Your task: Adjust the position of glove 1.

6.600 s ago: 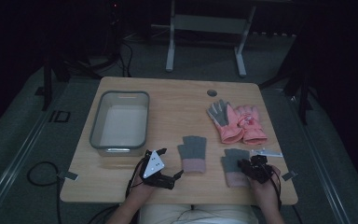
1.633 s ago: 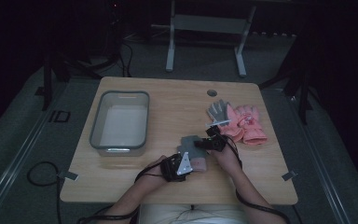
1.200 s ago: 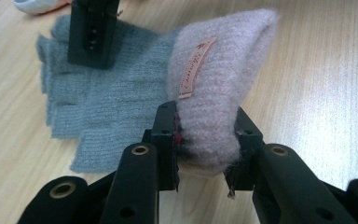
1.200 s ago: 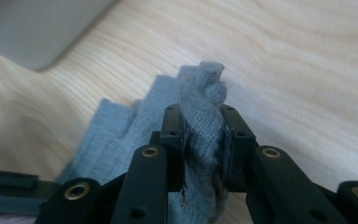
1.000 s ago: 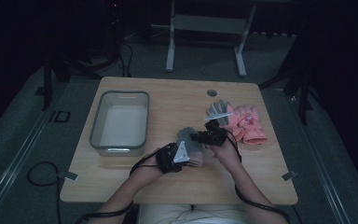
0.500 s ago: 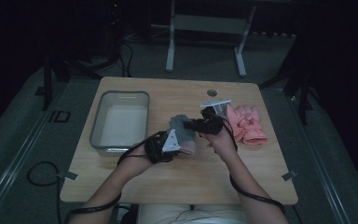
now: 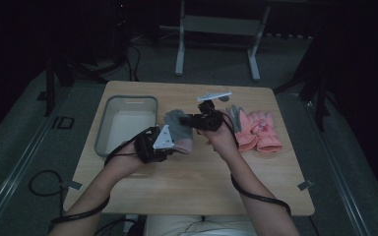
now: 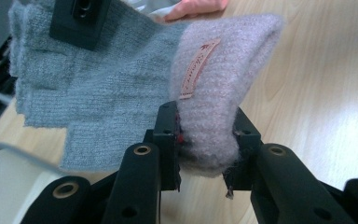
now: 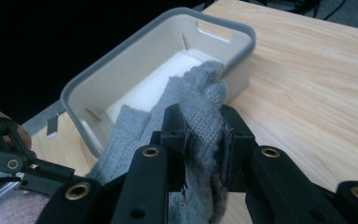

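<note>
1. Grey glove (image 7: 178, 129) sits at the centre of the high view, stretched between the two grippers and just right of the bin.
2. Left gripper (image 7: 163, 143), lower left of centre in the high view, is clamped on the glove's pink cuff (image 8: 214, 102). In the left gripper view the fuzzy cuff is squeezed between both black jaws at bottom centre, with a small sewn label facing up.
3. Right gripper (image 7: 193, 119), just right of centre in the high view, is clamped on the grey finger end of the glove. In the right gripper view the grey knit (image 9: 200, 107) bunches between the jaws at bottom centre.
4. In the left gripper view the grey body of the glove spreads flat toward the upper left, where a black jaw of the other gripper pinches it.
5. Grey bin (image 7: 107, 123) with a pale inside stands left of centre in the high view. In the right gripper view it lies in the upper half of the frame, right behind the held glove, and the glove's finger end overlaps its near rim (image 9: 74, 88).
6. Pink gloves (image 7: 258, 130) lie on the wooden table (image 7: 192, 187) right of centre in the high view, beside the person's right hand (image 7: 221, 137); one grey-fingered glove lies at their left edge.
</note>
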`<act>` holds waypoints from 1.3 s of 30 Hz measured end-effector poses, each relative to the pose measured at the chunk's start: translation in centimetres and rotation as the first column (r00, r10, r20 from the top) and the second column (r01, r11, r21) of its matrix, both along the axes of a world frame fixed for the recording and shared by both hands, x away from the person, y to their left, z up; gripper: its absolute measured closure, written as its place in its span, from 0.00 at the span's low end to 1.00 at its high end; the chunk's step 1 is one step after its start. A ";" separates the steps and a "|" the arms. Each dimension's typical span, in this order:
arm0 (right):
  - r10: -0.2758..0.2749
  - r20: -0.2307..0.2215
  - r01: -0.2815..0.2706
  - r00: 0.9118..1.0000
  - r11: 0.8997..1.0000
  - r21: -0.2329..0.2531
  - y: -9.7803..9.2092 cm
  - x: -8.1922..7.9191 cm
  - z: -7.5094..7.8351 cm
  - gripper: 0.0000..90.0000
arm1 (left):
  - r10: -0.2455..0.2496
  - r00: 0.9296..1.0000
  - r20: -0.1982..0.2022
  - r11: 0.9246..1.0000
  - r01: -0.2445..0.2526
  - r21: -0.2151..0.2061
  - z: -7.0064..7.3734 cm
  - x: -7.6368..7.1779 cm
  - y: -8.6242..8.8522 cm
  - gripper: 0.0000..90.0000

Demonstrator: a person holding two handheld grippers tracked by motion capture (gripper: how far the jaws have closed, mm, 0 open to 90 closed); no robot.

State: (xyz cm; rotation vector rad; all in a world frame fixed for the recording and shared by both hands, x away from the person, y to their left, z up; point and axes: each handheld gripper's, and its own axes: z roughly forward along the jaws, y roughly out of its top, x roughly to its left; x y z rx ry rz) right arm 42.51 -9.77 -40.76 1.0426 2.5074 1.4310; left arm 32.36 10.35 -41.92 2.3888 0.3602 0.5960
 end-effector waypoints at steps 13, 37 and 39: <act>0.058 0.011 -0.058 0.998 0.998 -0.006 5.7 0.9 1.3 0.83 | 0.065 0.998 -0.005 0.998 -0.065 0.013 0.9 0.1 4.4 0.78; 0.093 -0.078 -0.093 0.993 0.996 0.001 14.5 4.7 -2.4 0.83 | 0.120 0.991 -0.056 0.989 -0.115 0.095 -2.2 3.2 12.5 0.78; 0.085 -0.093 -0.086 0.992 0.996 -0.008 14.7 5.1 -3.1 0.83 | 0.126 0.989 -0.076 0.988 -0.118 0.096 -2.7 3.8 12.7 0.78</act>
